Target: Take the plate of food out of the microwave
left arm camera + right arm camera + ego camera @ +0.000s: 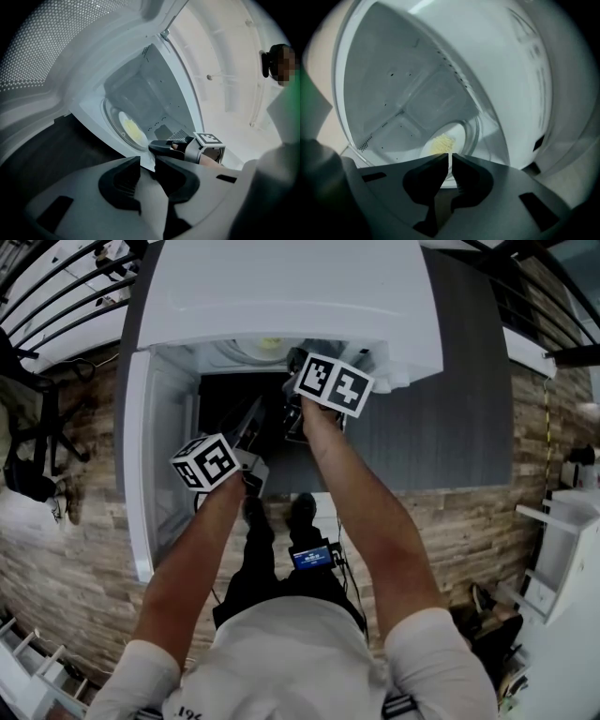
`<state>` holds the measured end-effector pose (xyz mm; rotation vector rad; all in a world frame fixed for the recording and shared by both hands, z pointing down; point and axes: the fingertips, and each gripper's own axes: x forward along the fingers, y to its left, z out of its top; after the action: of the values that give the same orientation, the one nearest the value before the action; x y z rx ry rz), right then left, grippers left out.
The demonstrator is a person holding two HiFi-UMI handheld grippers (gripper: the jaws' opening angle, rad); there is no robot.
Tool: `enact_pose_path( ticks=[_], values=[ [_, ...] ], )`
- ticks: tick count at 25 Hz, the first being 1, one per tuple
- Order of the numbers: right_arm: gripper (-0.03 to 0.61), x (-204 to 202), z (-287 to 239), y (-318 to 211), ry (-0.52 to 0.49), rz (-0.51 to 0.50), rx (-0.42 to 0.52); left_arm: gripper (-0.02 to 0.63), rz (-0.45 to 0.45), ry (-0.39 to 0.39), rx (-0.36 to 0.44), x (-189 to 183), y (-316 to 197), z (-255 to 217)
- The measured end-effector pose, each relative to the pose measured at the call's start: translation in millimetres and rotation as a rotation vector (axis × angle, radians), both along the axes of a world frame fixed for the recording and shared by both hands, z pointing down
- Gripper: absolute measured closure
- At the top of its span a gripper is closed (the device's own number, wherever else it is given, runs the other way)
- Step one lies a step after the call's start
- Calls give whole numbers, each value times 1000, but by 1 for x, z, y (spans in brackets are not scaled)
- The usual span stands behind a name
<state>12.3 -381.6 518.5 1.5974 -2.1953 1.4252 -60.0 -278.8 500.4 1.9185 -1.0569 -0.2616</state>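
A white microwave (281,296) stands open in front of me. Inside, a white plate (457,136) with yellow food (440,143) rests on the glass turntable (475,133); the plate (129,129) also shows in the left gripper view. My right gripper (450,158) reaches into the cavity, shut on the plate's near rim, and a thin white sliver shows between its pads. Its marker cube (335,382) sits at the microwave's mouth. My left gripper (148,161) hangs outside the opening, jaws a little apart and empty, with its cube (206,462) below the cavity.
The microwave door (141,474) is swung wide to the left, and its perforated window (42,47) fills the upper left of the left gripper view. A grey wall panel (450,409) lies right of the microwave. A white shelf unit (562,549) stands far right.
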Motion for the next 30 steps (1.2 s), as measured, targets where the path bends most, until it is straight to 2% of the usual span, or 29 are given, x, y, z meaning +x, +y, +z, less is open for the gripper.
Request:
enact_pose_path(
  ticks=[1, 2, 5, 8, 12, 18, 23, 26, 30],
  values=[
    [573, 1, -4, -3, 78, -16, 36, 532, -2, 1, 0, 0, 0, 0],
    [531, 1, -7, -6, 141, -31, 68, 532, -6, 0, 0, -1, 0, 0],
    [455, -4, -11, -11, 243, -58, 130, 532, -38, -16, 5, -7, -7, -1],
    [414, -3, -5, -15, 292, -23, 138, 532, -87, -44, 14, -17, -24, -5],
    [364, -1, 4, -17, 311, 34, 125, 532, -134, -71, 13, -26, -50, -8],
    [360, 2, 9, -25, 366, 86, 113, 532, -162, -124, -13, -33, -82, -8],
    [360, 2, 5, -31, 483, 61, 110, 532, -174, -205, -34, -42, -100, -3],
    [360, 6, 8, -37, 501, 65, 69, 532, -175, -244, -60, -47, -109, 1],
    [360, 11, 11, -38, 505, 77, 28, 532, -172, -229, -113, -49, -115, 12]
  ],
)
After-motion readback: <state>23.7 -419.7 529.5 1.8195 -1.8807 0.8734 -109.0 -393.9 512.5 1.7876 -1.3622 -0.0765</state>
